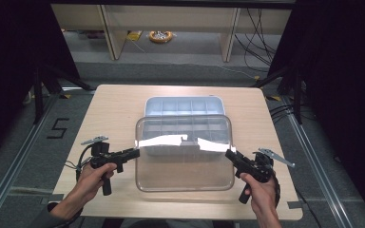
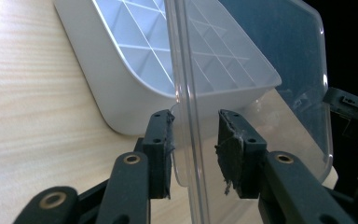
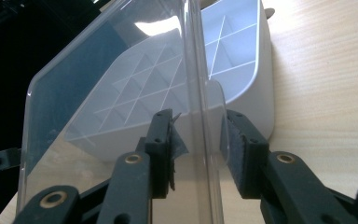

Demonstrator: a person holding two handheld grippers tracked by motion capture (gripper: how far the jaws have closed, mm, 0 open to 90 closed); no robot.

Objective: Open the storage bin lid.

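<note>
Wooden table [image 1: 119, 102], grey floor [image 1: 180, 66], black curtains [image 1: 342, 57]

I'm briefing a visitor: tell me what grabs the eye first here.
A clear plastic lid held up over the middle of the wooden table, pinched at its side edges by the left gripper and the right gripper. Just behind it sits a white compartment tray, uncovered.
</note>
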